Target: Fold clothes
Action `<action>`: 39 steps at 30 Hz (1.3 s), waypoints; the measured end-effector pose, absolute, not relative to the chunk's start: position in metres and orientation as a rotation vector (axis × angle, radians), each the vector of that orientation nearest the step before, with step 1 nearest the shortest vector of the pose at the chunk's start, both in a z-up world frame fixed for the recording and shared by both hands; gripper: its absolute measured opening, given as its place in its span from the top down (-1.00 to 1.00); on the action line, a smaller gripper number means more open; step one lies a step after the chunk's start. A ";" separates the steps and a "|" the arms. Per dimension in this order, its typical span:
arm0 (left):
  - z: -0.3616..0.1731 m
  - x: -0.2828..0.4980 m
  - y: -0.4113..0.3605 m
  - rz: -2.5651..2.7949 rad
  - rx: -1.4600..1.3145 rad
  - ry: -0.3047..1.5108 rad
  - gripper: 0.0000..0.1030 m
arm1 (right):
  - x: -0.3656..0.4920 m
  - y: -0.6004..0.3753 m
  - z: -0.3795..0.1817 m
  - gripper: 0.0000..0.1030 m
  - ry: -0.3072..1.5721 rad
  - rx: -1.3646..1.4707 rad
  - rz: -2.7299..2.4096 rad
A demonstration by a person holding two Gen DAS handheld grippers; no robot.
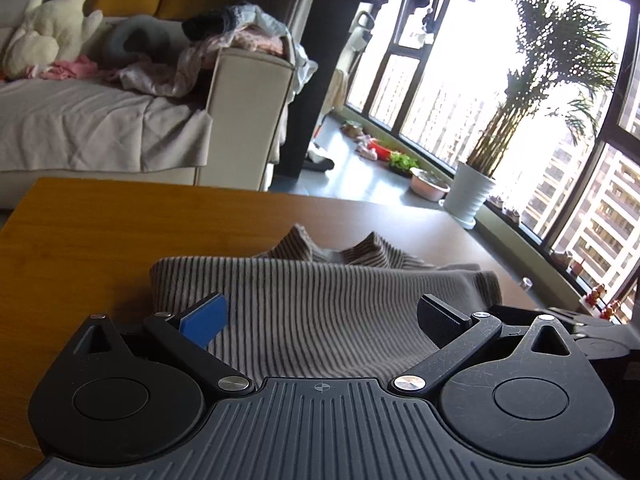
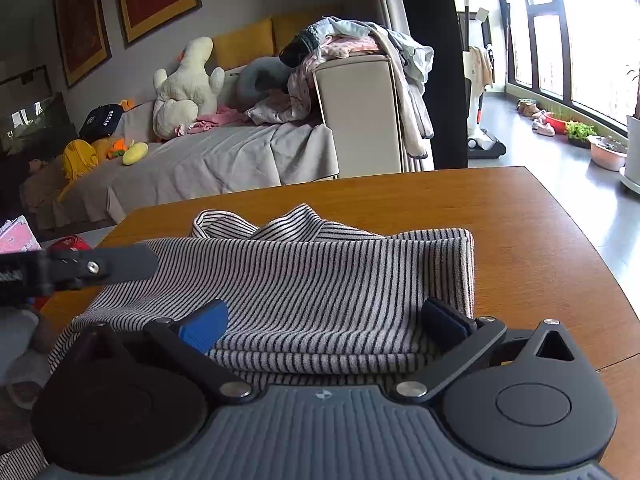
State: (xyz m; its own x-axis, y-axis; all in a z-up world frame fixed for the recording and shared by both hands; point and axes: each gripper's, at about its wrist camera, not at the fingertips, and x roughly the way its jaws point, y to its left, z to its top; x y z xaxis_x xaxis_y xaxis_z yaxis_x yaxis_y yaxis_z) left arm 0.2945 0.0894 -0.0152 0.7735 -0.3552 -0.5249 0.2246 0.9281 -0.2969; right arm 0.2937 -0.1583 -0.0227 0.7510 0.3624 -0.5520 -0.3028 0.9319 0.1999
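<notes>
A black-and-white striped garment (image 1: 320, 304) lies folded in layers on the wooden table (image 1: 80, 240); its collar end is bunched up at the far side. My left gripper (image 1: 322, 320) is open, its fingers spread wide just above the near part of the cloth with nothing pinched. The right wrist view shows the same striped garment (image 2: 320, 280) with its stacked near edge facing me. My right gripper (image 2: 324, 326) is open too, its fingers straddling that edge. The left gripper (image 2: 100, 266) reaches in over the cloth's left side.
The table's far edge (image 2: 400, 178) and rounded right edge (image 2: 616, 280) are close to the garment. Beyond stand a sofa (image 2: 240, 160) with a heap of clothes (image 2: 352, 40) and a plush toy (image 2: 188, 84), plus a potted plant (image 1: 472, 196) by the windows.
</notes>
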 end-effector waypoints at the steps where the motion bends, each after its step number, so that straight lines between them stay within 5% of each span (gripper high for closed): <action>1: -0.019 0.294 0.088 -0.319 -0.211 0.604 -1.00 | 0.294 -0.158 -0.023 -1.00 0.623 0.101 0.364; 17: -0.020 0.286 0.089 -0.274 -0.216 0.594 -1.00 | 0.301 -0.152 0.007 -1.00 0.607 -0.038 0.378; 22: -0.020 0.284 0.093 -0.273 -0.241 0.585 -1.00 | 0.351 -0.137 0.029 -0.30 0.600 -0.048 0.400; 26: -0.019 0.280 0.106 -0.299 -0.310 0.570 -1.00 | 0.402 -0.113 0.005 -0.04 0.710 -0.056 0.410; 28: -0.015 0.274 0.117 -0.304 -0.358 0.582 -1.00 | 0.416 -0.109 -0.014 0.40 0.777 -0.038 0.415; 31: -0.005 0.263 0.134 -0.254 -0.379 0.575 -1.00 | 0.405 -0.110 -0.015 0.70 0.739 -0.038 0.438; 39: 0.040 0.254 0.171 -0.184 -0.448 0.469 -1.00 | 0.312 -0.147 0.065 0.91 0.577 0.032 0.605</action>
